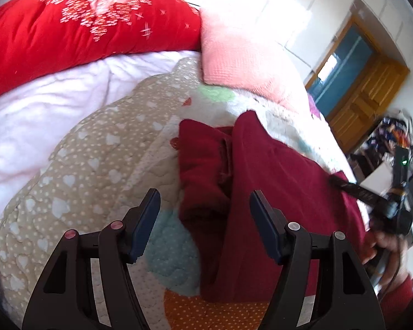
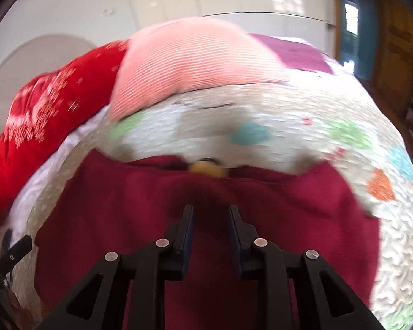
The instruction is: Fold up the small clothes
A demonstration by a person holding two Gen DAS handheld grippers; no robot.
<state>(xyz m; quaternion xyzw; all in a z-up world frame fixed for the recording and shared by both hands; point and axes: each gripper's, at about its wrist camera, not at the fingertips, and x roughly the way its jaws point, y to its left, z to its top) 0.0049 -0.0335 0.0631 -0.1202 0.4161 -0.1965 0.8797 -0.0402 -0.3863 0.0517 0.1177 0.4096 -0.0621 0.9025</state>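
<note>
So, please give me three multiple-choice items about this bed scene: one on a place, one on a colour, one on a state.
1. Where does the pink pillow lie?
A. beside the red quilt
B. on the floor
C. under the garment

2. What colour is the garment on the bed cover?
A. blue
B. dark red
C. white

3. How is the left gripper?
A. shut on the garment
B. shut on the pillow
C. open, holding nothing

Answers: 1 A, the two touch at the far end of the bed; 2 B, the cloth is maroon; 3 C, its fingers stand apart above the cloth.
</note>
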